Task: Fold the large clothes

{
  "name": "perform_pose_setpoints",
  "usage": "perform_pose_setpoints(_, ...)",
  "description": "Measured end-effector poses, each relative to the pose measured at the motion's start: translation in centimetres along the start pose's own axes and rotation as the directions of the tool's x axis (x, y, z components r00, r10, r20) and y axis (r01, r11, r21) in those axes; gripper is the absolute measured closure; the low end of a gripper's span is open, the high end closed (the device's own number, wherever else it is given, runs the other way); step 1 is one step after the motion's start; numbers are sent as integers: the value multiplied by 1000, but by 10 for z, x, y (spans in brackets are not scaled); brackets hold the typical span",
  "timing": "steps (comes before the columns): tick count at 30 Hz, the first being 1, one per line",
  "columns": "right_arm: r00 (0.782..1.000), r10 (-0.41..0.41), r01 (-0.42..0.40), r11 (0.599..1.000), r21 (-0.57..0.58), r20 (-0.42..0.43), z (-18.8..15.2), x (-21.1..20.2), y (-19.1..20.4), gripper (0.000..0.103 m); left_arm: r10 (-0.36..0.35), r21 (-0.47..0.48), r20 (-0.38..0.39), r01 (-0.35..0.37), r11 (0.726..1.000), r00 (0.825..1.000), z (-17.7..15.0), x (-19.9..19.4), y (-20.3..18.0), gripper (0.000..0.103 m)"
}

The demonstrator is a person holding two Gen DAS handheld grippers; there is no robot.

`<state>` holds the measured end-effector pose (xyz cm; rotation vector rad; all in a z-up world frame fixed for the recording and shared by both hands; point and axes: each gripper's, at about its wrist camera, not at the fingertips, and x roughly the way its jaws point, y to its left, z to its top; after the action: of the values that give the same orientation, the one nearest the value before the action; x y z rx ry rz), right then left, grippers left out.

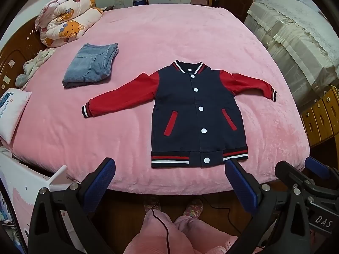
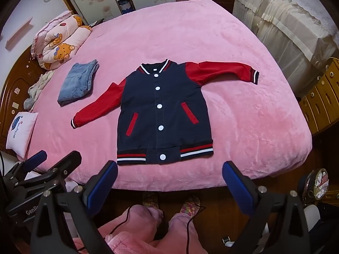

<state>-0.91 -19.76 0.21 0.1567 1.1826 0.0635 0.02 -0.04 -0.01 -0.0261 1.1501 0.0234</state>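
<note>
A: Left of the jacket (image 1: pixel 197 114), folded jeans (image 1: pixel 91 65), well apart from the red left sleeve (image 1: pixel 122 95). Further left, a quilt (image 1: pixel 67 19) and a small pillow (image 1: pixel 12 114) at the edge of the bed (image 1: pixel 169 33).

B: And the jacket itself?

A: Flat on the pink bed, front up, buttoned, collar away, striped hem (image 1: pixel 199 157) toward the near edge. Sleeves spread out to both sides, the right sleeve (image 1: pixel 247 82) bent a little at the cuff.

B: Grippers?

A: Left gripper (image 1: pixel 169 182) held above the near edge, fingers wide apart, nothing between them. Right gripper (image 2: pixel 169 182) likewise — spread, empty, short of the hem. No contact with the cloth yet.

B: Handling?

A: Probably soft, thick knit; light, limp, not fragile. Likely to sag from any pinch and drag on the fuzzy cover. Ribbed cuffs and hem thicker, firmer — better bite there.

B: Where to grip, then?

A: Judging from the layout, left cuff (image 1: pixel 86 111) first, or the shoulder seam together with the hem corner on the same side. Pinch through both layers, lift just clear, lay across the chest. Same on the right cuff (image 2: pixel 255 76).

B: Risks?

A: Snagging the bed cover along with the sleeve; snaps bunching the front on the fold.
</note>
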Motion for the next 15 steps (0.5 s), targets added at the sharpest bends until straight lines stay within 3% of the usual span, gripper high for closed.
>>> perform_pose_setpoints(15, 1000, 0, 0, 1000, 4, 0, 4, -3, -3, 4, -3, 2, 15, 3, 1000, 1000, 0, -3, -4, 1)
